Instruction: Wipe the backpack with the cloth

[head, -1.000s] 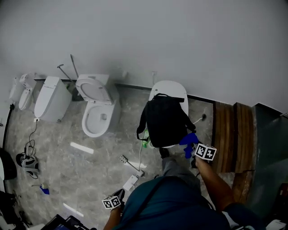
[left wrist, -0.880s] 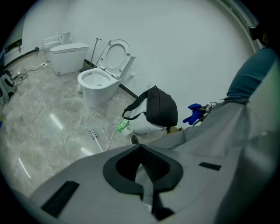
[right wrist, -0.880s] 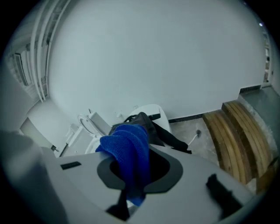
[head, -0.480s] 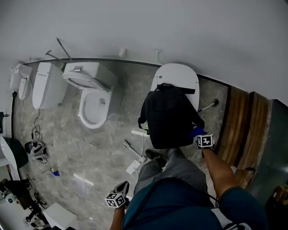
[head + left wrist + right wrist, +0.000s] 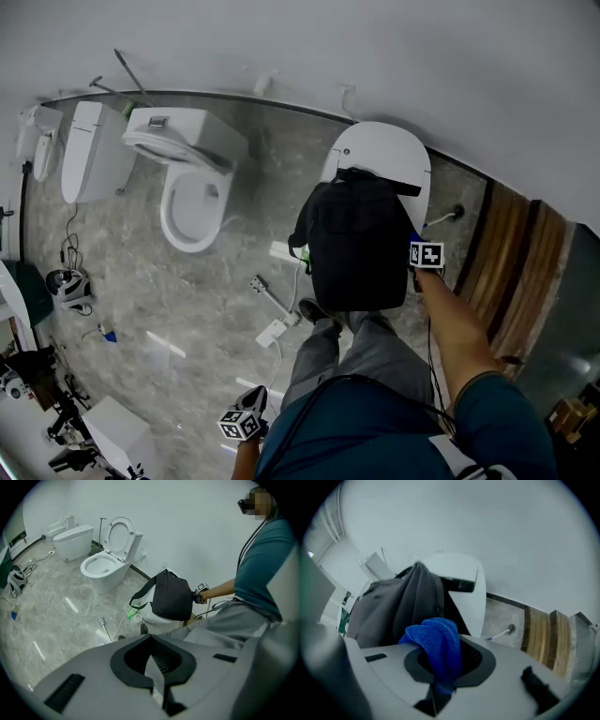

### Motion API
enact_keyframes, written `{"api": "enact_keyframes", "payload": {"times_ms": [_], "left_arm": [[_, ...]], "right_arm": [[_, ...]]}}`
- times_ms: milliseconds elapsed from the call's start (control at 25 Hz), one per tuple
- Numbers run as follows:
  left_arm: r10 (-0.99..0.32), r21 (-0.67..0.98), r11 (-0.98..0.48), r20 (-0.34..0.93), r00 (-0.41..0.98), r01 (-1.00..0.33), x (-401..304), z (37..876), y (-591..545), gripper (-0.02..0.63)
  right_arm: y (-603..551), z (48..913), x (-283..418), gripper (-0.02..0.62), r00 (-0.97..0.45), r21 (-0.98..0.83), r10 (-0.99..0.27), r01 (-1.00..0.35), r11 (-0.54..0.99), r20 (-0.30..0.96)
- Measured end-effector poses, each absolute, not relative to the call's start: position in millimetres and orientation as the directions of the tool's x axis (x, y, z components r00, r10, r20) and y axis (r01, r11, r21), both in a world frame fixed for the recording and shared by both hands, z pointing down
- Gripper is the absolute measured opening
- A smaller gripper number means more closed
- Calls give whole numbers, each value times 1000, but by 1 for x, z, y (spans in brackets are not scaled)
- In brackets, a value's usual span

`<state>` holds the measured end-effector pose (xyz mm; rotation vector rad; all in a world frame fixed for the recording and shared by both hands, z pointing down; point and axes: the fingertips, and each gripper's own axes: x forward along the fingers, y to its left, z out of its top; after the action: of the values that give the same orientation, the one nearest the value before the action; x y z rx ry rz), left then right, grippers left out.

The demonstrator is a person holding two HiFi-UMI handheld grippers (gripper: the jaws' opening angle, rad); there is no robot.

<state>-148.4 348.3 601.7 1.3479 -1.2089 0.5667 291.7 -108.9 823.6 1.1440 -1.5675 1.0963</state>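
Backpack (image 5: 356, 246): black soft fabric, on white toilet (image 5: 384, 155). Cloth (image 5: 436, 641): blue, coarse weave, bunched, clamped in right gripper (image 5: 440, 672) beside backpack. Left gripper (image 5: 157, 670): jaws together, empty.

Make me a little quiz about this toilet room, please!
1. True or false: the right tool is shut on a blue cloth.
2. What does the black backpack sit on? A) a closed white toilet; B) the bare floor; C) a wooden step.
3. Fill in the gap: the ___ tool has its jaws together with nothing between them.

Key: 1 true. 2 A. 3 left: the left tool hangs low by the person's side, away from the backpack.
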Motion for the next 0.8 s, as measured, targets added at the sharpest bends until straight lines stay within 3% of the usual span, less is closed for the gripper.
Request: {"api": "enact_keyframes", "payload": {"times_ms": [160, 360, 800], "left_arm": [[-316, 431, 219, 880, 354, -876, -142, 601, 334, 5], [-319, 445, 166, 869, 379, -880, -135, 596, 308, 5], [-296, 470, 99, 855, 425, -877, -133, 600, 276, 5]], "right_arm": [[-192, 810, 275, 44, -229, -175, -288, -964, 202, 930], [-206, 809, 270, 44, -257, -197, -281, -954, 224, 925], [85, 842, 299, 44, -269, -277, 109, -959, 62, 957]]}}
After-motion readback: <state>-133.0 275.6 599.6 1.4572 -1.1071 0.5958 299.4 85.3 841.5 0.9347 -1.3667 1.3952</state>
